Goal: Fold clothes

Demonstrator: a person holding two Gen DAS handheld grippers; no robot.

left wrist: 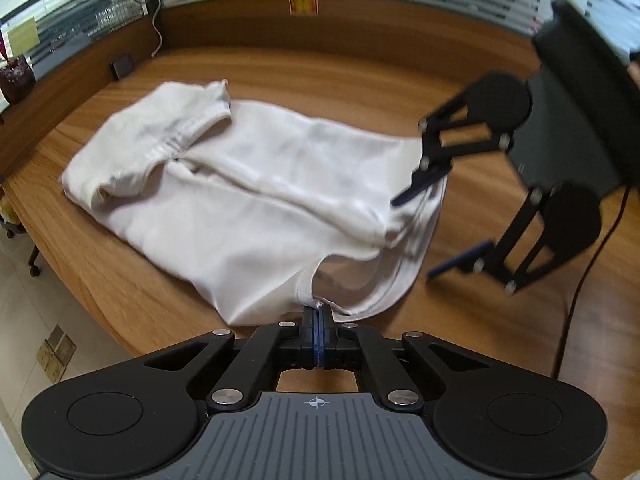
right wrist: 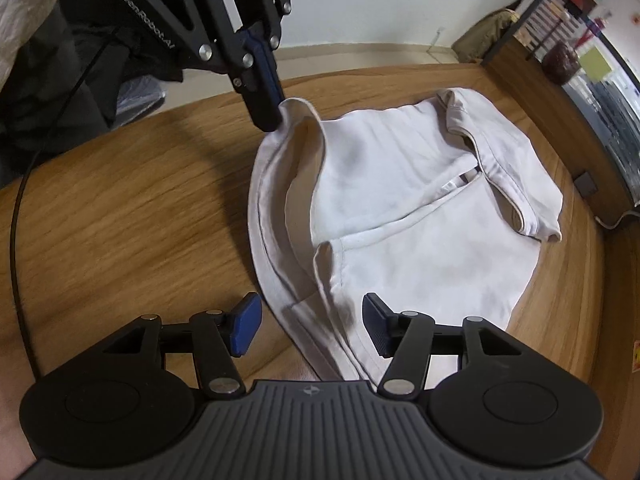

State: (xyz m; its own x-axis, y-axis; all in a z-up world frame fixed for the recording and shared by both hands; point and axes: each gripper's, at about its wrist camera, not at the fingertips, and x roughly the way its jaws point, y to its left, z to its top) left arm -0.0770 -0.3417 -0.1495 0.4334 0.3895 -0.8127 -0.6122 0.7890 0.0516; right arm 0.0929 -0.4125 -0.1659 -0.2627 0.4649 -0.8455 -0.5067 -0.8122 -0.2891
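Observation:
A white T-shirt [left wrist: 248, 200] lies partly folded on the wooden table [left wrist: 320, 76], sleeves folded in over the body and collar end far from me. My left gripper [left wrist: 319, 314] is shut on the shirt's hem corner and lifts it slightly; the right wrist view shows it [right wrist: 276, 116] pinching that raised corner of the shirt [right wrist: 420, 216]. My right gripper [right wrist: 312, 324] is open, its blue pads straddling the hem edge just above the cloth. In the left wrist view it [left wrist: 416, 232] hovers open over the hem's right end.
The table [right wrist: 120, 220] has a raised wooden back wall [left wrist: 240, 24]. A small dark block [left wrist: 122, 66] and a dark red vase [left wrist: 16, 78] stand at the far left. A black cable [left wrist: 576, 292] trails on the right. The floor [left wrist: 24, 300] lies beyond the left edge.

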